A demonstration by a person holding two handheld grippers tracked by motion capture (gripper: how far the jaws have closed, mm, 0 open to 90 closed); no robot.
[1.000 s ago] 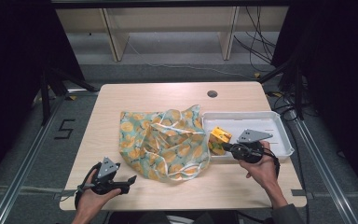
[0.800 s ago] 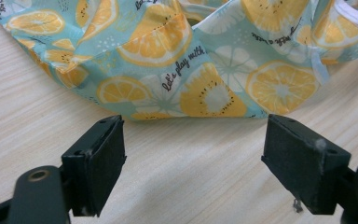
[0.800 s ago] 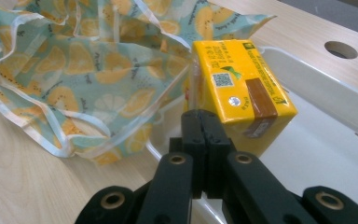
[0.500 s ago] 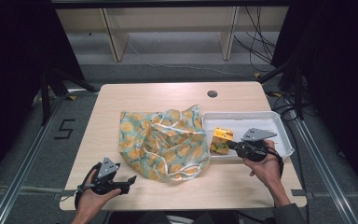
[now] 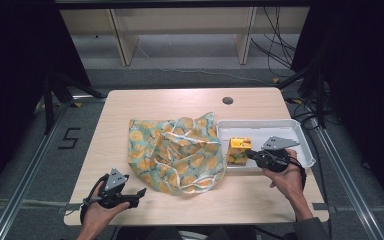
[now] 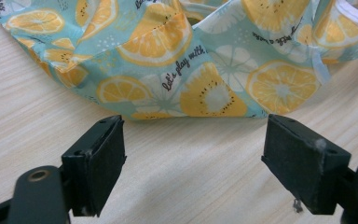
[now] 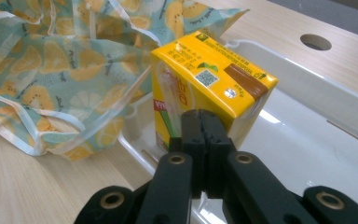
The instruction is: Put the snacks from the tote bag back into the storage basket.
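A yellow drink carton [image 5: 240, 150] [image 7: 209, 79] stands at the left end of the white tray [image 5: 280, 127] [image 7: 307, 140]. My right gripper [image 5: 250, 155] [image 7: 200, 122] is shut, its joined tips against the carton's near face low down; I cannot tell whether anything is pinched. A cloth bag [image 5: 175, 155] [image 6: 191, 60] [image 7: 51, 70], pale blue with an orange-slice print, lies crumpled in the middle of the table, its edge against the tray. My left gripper [image 5: 141, 192] [image 6: 193, 163] rests open on the table just short of the bag's near edge, with only bare wood between the jaws.
The light wooden table [image 5: 180, 102] has a round cable hole [image 5: 227, 100] at the back right. The tray's right part is bare. Dark frame rails and cables run on the floor around the table.
The carton has gone from tilted to nearly upright in the tray, with the right gripper shifting slightly beside it. The left gripper and the bag have stayed put.
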